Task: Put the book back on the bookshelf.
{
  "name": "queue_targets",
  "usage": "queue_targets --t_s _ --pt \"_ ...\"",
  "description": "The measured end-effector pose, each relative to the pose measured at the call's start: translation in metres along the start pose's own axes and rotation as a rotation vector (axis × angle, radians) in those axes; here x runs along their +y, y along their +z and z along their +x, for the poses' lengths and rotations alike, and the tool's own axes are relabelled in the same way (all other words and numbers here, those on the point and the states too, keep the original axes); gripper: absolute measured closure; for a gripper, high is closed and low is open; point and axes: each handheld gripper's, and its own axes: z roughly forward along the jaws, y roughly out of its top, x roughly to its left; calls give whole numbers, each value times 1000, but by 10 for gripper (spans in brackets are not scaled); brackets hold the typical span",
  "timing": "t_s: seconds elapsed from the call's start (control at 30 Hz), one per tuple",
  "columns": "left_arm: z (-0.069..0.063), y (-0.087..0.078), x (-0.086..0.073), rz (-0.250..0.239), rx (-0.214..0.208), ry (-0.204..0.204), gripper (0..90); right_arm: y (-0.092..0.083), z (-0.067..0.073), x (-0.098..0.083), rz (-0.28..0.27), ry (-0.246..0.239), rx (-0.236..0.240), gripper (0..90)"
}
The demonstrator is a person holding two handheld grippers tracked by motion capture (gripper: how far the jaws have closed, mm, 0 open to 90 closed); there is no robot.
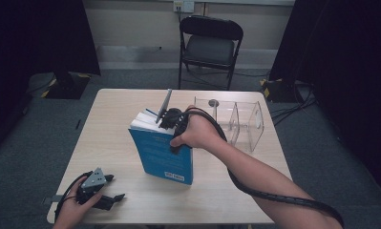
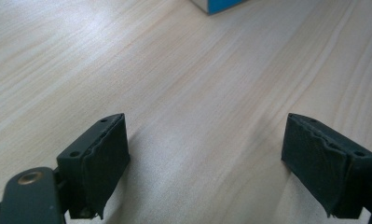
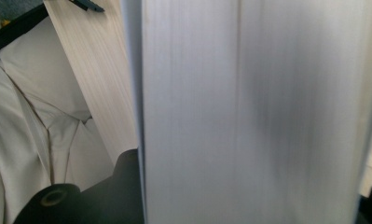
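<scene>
High view: a blue-covered book stands on its lower edge near the middle of the light wooden table, tilted, its white page block facing up and to the left. The right gripper grips the book at its top edge, with the right hand wrapped over the tool and a black cable trailing along the forearm. Just right of the book stands a clear plastic divided holder, apart from the cover. A black folding chair stands beyond the far table edge.

Right gripper view: the page block lies between the jaws, which are clamped on the book.

Left gripper view: the jaws stand wide apart over bare tabletop, nothing between them; a blue corner of the book appears at the top edge. In the high view, the left gripper rests at the near left corner of the table, well apart from the book.
</scene>
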Motion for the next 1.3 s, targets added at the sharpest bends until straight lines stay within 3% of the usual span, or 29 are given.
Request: queue_targets --t_s 0.7,1.03,1.3 --pt "0 0 0 0 0 -1 141 -29 -10 -45 -11 80 -15 615" --pt "-1 0 0 -1 5 -1 140 -36 -19 -67 2 154 2 615" --pt "-1 1 0 -2 2 -11 137 -44 -28 -88 0 204 -28 615"
